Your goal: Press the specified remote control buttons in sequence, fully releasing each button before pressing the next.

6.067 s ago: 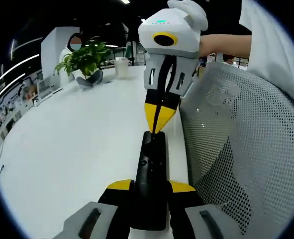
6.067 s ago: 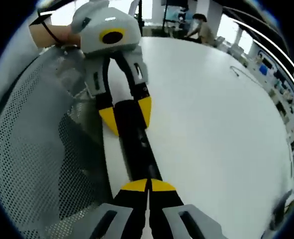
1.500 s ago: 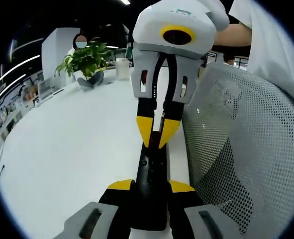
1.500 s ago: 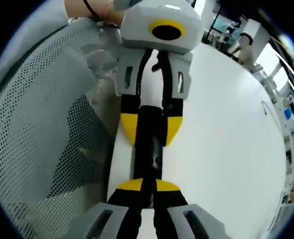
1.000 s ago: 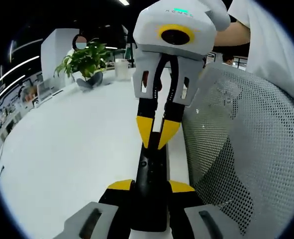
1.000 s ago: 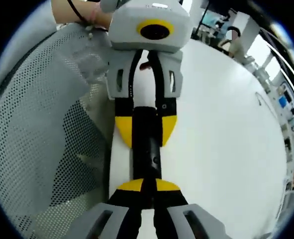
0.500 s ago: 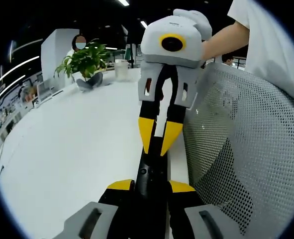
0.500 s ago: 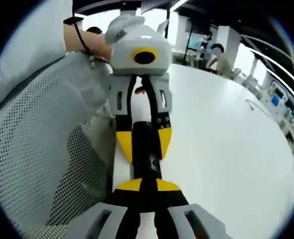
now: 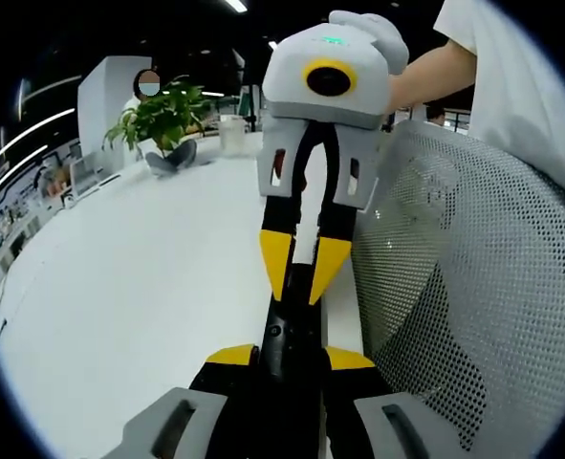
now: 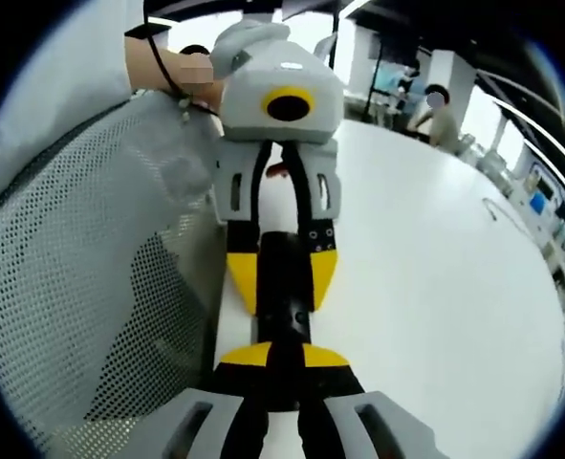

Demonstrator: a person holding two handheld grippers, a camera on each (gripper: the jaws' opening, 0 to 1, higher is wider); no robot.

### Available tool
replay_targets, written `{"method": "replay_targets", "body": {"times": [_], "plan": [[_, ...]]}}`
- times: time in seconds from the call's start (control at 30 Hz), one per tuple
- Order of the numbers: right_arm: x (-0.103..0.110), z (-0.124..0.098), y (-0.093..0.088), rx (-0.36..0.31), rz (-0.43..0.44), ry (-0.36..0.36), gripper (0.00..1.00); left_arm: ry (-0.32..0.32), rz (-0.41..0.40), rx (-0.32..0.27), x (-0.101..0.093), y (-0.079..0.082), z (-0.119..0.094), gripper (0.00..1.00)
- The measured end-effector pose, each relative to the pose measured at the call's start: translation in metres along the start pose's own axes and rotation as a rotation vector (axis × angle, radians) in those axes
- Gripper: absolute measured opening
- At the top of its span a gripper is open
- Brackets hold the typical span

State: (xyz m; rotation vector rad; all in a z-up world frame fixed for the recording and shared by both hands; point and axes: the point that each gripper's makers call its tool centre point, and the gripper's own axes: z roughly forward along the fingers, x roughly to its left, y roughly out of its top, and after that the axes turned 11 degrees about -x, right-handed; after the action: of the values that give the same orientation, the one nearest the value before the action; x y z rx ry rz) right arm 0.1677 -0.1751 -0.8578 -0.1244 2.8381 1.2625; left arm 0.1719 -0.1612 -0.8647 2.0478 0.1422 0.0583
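Black remote (image 9: 292, 354) sits clamped in the left claw (image 9: 292, 359) above the white table (image 9: 139, 277); right claw (image 9: 298, 273), tips narrowly parted, hovers over it.

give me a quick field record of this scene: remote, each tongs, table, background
remote: black remote, long and slim, at the white table's edge
left tongs: left tongs shut on the remote's sides
right tongs: right tongs tips a little apart, over the remote's far end; contact cannot be told
table: white table, mesh chair back beside it
background: potted plant and a white cup at the table's far end
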Motion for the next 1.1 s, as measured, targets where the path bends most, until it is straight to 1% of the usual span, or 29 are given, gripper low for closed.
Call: {"method": "replay_targets", "body": {"times": [0.13, 0.17, 0.2, 0.23, 0.27, 0.3, 0.33, 0.37, 0.4, 0.43, 0.47, 0.5, 0.57, 0.6, 0.63, 0.67, 0.73, 0.8, 0.87, 1.07, 1.1], "plan": [[-0.0007, 0.0005, -0.0013, 0.069, 0.040, 0.020, 0.06, 0.000, -0.002, 0.000, 0.0000, 0.0000, 0.0000, 0.25], [0.0000, 0.0004, -0.0024, 0.109, 0.055, 0.032, 0.06, 0.000, -0.002, 0.001, 0.0000, 0.0000, 0.0000, 0.25], [-0.0004, 0.0004, -0.0028, 0.143, 0.039, 0.040, 0.06, 0.001, -0.005, 0.002, 0.0001, 0.0000, 0.0001, 0.25], [-0.0003, 0.0013, -0.0033, 0.189, -0.014, 0.062, 0.06, 0.001, -0.006, 0.003, 0.0001, 0.0000, 0.0001, 0.25], [0.0005, 0.0016, -0.0027, 0.225, -0.045, 0.079, 0.06, 0.001, -0.005, 0.003, 0.0002, -0.0002, 0.0002, 0.25], [0.0011, 0.0020, -0.0028, 0.252, -0.052, 0.089, 0.06, 0.001, -0.006, 0.002, 0.0002, -0.0003, 0.0004, 0.25], [0.0012, 0.0019, -0.0029, 0.266, -0.028, 0.089, 0.06, 0.001, -0.007, 0.002, 0.0002, -0.0003, 0.0004, 0.25], [0.0008, 0.0025, -0.0031, 0.276, 0.023, 0.077, 0.06, 0.001, -0.008, 0.001, 0.0002, -0.0003, 0.0005, 0.25], [-0.0009, 0.0030, -0.0025, 0.262, 0.017, 0.081, 0.06, 0.002, -0.008, 0.001, 0.0002, -0.0003, 0.0005, 0.25], [-0.0013, 0.0023, -0.0034, 0.256, 0.033, 0.080, 0.06, 0.002, -0.007, 0.000, 0.0002, -0.0002, 0.0007, 0.25], [-0.0013, 0.0021, -0.0030, 0.234, 0.074, 0.070, 0.06, 0.002, -0.007, 0.001, 0.0001, -0.0001, 0.0006, 0.25], [-0.0017, 0.0009, -0.0035, 0.211, 0.088, 0.064, 0.06, 0.002, -0.007, 0.001, 0.0001, 0.0000, 0.0007, 0.25], [-0.0008, 0.0004, -0.0031, 0.175, 0.057, 0.061, 0.06, 0.000, -0.003, -0.001, 0.0000, -0.0001, 0.0006, 0.25], [-0.0006, 0.0005, -0.0018, 0.130, 0.027, 0.049, 0.06, 0.000, -0.005, -0.001, 0.0000, -0.0001, 0.0006, 0.25], [-0.0004, 0.0003, -0.0018, 0.116, 0.031, 0.042, 0.06, 0.000, -0.005, -0.001, -0.0001, -0.0001, 0.0005, 0.25], [-0.0013, -0.0008, -0.0015, 0.055, 0.084, 0.005, 0.06, 0.000, -0.005, -0.001, -0.0001, -0.0001, 0.0004, 0.25], [-0.0020, -0.0020, -0.0004, -0.029, 0.107, -0.026, 0.06, 0.000, -0.004, -0.002, -0.0001, -0.0002, 0.0003, 0.25], [-0.0020, -0.0023, 0.0002, -0.091, 0.113, -0.058, 0.06, 0.000, -0.004, -0.003, -0.0002, -0.0001, 0.0001, 0.25], [-0.0017, -0.0026, 0.0001, -0.113, 0.119, -0.074, 0.06, 0.000, -0.004, -0.005, -0.0001, -0.0002, 0.0000, 0.25], [-0.0012, 0.0026, 0.0049, -0.107, 0.088, -0.055, 0.05, -0.002, -0.003, -0.008, -0.0003, -0.0001, -0.0002, 0.25], [-0.0011, 0.0036, 0.0055, -0.094, 0.070, -0.043, 0.05, -0.002, -0.003, -0.008, -0.0003, 0.0000, -0.0002, 0.25]]}}
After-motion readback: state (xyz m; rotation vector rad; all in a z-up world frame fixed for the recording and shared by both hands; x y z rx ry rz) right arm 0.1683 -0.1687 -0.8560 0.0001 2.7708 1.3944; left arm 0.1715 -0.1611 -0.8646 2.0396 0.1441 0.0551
